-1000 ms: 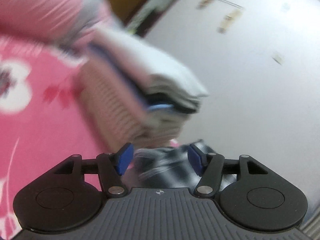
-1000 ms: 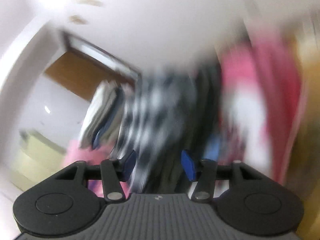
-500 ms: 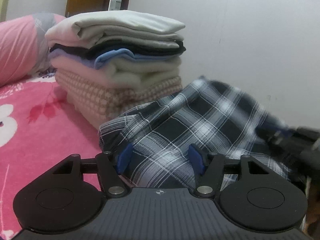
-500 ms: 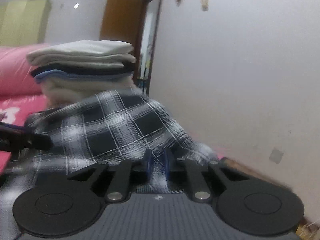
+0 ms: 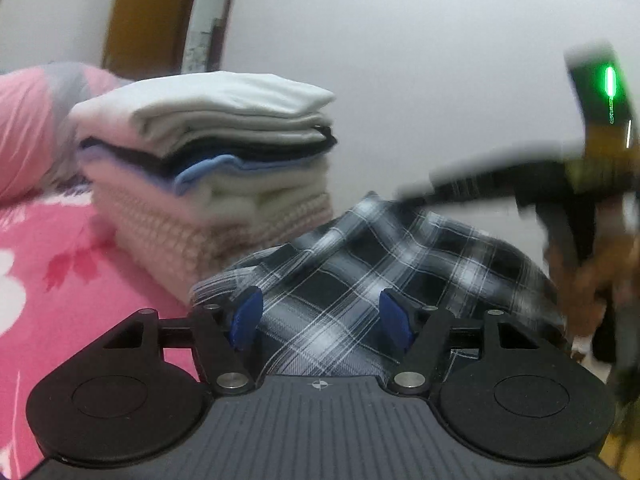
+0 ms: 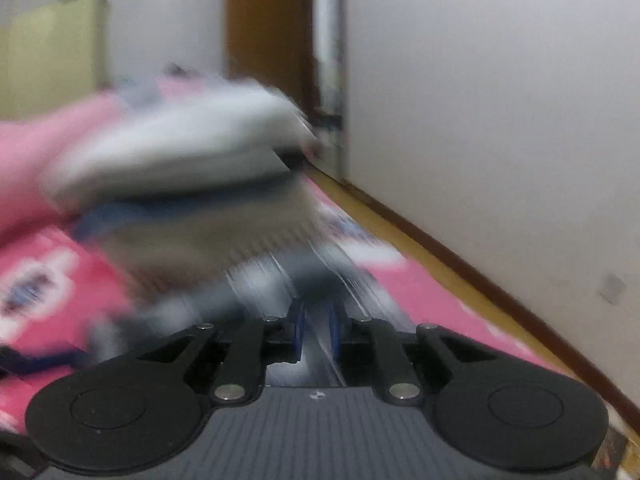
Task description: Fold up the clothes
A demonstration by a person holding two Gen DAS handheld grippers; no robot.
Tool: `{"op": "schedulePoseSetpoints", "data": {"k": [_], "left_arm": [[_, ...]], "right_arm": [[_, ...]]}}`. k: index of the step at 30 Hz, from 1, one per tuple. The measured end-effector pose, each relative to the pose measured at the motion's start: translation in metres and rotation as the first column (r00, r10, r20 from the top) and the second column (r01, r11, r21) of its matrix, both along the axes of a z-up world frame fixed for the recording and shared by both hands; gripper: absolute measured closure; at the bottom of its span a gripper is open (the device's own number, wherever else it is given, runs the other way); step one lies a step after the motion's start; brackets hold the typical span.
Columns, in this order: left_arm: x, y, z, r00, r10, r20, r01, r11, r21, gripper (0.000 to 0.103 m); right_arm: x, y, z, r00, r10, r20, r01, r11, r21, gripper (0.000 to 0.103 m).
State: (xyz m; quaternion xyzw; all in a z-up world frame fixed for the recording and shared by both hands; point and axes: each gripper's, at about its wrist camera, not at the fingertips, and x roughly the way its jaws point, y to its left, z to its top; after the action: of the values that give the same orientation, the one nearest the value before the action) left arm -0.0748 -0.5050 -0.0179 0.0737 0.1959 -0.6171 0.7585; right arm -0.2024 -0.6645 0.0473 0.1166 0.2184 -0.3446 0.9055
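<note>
A black-and-white plaid shirt (image 5: 360, 268) lies crumpled on the pink bedsheet (image 5: 60, 292), in front of a tall stack of folded clothes (image 5: 208, 160). My left gripper (image 5: 320, 322) is open and low over the shirt's near edge, with plaid cloth showing between its blue pads (image 5: 246, 318). My right gripper (image 6: 316, 331) is shut on a strip of the plaid shirt (image 6: 316, 280), which runs blurred away from its fingers. In the left wrist view its blurred dark body (image 5: 520, 180) hangs at the upper right and lifts the shirt's far edge.
A pink pillow (image 5: 28, 128) lies behind the stack at the left. A white wall (image 6: 500, 140) runs along the bed's right side above a wooden bed edge (image 6: 460, 256). A brown door (image 6: 268, 40) stands at the back. A person's hand (image 5: 592, 276) shows at the far right.
Both views rolled level. The right gripper closed on the plaid shirt and swung up and away with it. The left gripper settled over the shirt's near edge, still open.
</note>
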Motion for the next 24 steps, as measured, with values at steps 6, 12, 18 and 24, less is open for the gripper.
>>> {"op": "schedulePoseSetpoints", "data": {"k": [6,12,18,24], "left_arm": [[0.024,-0.032,-0.016,0.997,0.055,-0.057,-0.051,0.996,0.067,0.038],[0.034,-0.031,-0.014,0.995,0.046,-0.088,-0.038,0.996,0.08,0.036],[0.032,-0.032,-0.015,0.997,0.038,-0.073,-0.031,0.995,0.095,0.035],[0.028,-0.036,-0.006,0.998,0.032,-0.059,-0.025,0.993,0.119,0.035]], "right_arm": [[0.055,-0.066,-0.045,0.995,-0.008,-0.099,0.022,0.99,0.142,0.091],[0.026,-0.065,-0.039,0.998,-0.056,0.024,0.051,0.985,0.163,0.091],[-0.052,-0.035,0.0,0.982,-0.136,0.132,0.122,0.986,0.112,0.091],[-0.107,-0.054,-0.032,0.967,-0.24,0.089,0.214,0.949,0.231,0.091]]}}
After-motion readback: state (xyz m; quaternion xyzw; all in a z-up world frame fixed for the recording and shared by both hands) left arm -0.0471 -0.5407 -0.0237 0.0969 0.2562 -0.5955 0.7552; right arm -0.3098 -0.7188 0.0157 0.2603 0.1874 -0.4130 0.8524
